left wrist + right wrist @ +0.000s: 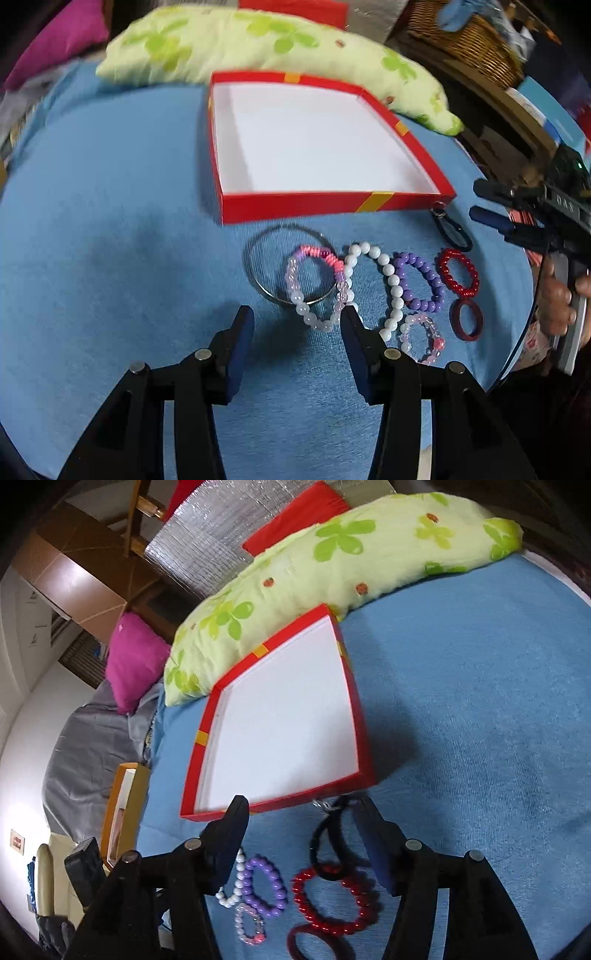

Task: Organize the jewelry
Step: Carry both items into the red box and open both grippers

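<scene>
An open red box [325, 206] with a white inside lies on the blue cloth; it also shows in the right wrist view [360, 716]. In front of it lie a silver bangle [255, 280], a pink-and-clear bead bracelet [295, 295], a white bead strand [391, 280], a purple bracelet [430, 278], a red bracelet [448, 280], a dark red ring [467, 319], a small pink bracelet [424, 336] and a black clip loop [452, 230]. My left gripper [297, 323] is open just short of the pink-and-clear bracelet. My right gripper [301, 814] is open above the black loop [325, 845], with the red bracelet [332, 901] and purple bracelet [266, 886] below it.
A green-flowered pillow [258, 44] lies behind the box. A wicker basket [465, 37] stands at the back right. A magenta cushion [135, 661] and grey bedding [85, 746] lie at the left. The right gripper and hand [554, 295] show at the cloth's right edge.
</scene>
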Demonstrator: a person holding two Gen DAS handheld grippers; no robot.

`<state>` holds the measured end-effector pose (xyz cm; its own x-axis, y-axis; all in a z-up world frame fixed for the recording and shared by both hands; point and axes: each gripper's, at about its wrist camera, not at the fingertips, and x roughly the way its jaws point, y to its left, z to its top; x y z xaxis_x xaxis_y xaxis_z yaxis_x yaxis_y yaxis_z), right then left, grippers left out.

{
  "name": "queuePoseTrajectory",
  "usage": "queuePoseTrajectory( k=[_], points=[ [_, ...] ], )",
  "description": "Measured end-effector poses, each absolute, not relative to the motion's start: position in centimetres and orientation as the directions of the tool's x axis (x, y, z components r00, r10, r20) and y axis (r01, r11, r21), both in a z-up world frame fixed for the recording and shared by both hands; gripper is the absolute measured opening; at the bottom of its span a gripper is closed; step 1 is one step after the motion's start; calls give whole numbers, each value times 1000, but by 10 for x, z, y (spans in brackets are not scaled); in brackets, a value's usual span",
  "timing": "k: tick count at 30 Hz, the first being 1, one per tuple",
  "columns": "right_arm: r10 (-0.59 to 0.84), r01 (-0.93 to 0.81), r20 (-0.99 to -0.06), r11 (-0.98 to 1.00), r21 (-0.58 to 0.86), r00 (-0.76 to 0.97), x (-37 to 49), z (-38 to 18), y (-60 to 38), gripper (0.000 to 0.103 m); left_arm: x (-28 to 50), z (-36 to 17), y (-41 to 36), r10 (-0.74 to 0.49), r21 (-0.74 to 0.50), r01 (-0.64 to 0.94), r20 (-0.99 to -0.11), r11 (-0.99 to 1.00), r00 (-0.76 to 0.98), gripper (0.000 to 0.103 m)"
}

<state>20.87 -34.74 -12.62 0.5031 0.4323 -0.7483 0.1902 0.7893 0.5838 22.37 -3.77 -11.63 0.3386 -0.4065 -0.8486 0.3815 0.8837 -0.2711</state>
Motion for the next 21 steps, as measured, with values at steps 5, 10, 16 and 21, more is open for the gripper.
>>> queuePoseTrajectory(
  k=[5,10,16,21],
  points=[
    [376,182,-823,855,486,426,220,-139,-328,64,231,-121,-42,-405,-280,361,-849,890,340,49],
    [207,167,-907,944,283,366,228,-153,-311,9,232,-120,-48,-409,-270,387,-846,882,341,14],
    [205,142,-894,949,281,397,225,-144,-309,8,222,-114,-53,-397,-218,442,-842,870,364,8],
    [302,92,-849,922,375,433,218,-125,-302,8,213,-94,-48,-454,-246,479,-804,843,385,8]
  ],
)
